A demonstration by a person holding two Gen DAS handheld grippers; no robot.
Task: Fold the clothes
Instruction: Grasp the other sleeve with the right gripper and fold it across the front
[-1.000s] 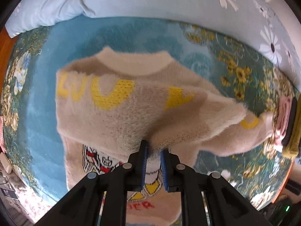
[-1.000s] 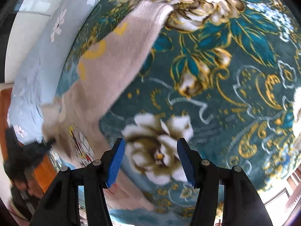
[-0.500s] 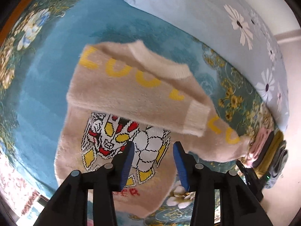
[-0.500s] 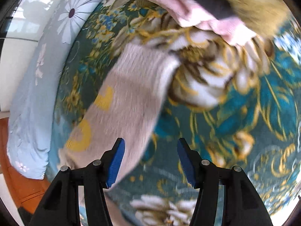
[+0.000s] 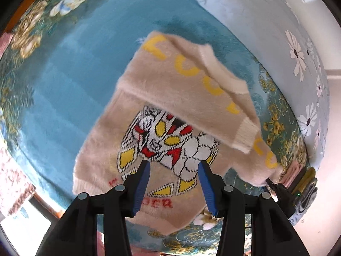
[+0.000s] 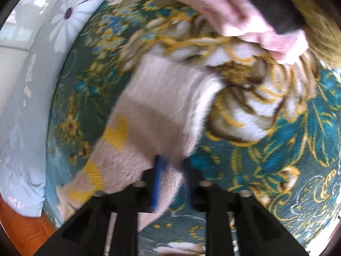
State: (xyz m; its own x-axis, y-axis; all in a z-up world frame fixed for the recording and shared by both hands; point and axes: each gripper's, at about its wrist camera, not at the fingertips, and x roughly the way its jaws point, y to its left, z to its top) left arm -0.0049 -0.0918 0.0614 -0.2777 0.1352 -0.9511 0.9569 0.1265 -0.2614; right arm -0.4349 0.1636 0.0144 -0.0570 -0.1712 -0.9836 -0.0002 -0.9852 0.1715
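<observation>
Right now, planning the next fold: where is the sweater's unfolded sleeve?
In the right wrist view, the sleeve lies on the floral blanket, cuff toward the pink garment, clamped in the right gripper.

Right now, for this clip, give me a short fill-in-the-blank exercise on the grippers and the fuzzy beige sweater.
1. The left gripper hovers with its jaws ____ above the fuzzy beige knitted sweater.
2. The right gripper is closed on the sweater's unfolded ____.
3. One sleeve lies folded across the chest, above the knitted ____ figure.
4. The letters along the sleeves are ____.

Missing words: open; sleeve; robot; yellow
</observation>
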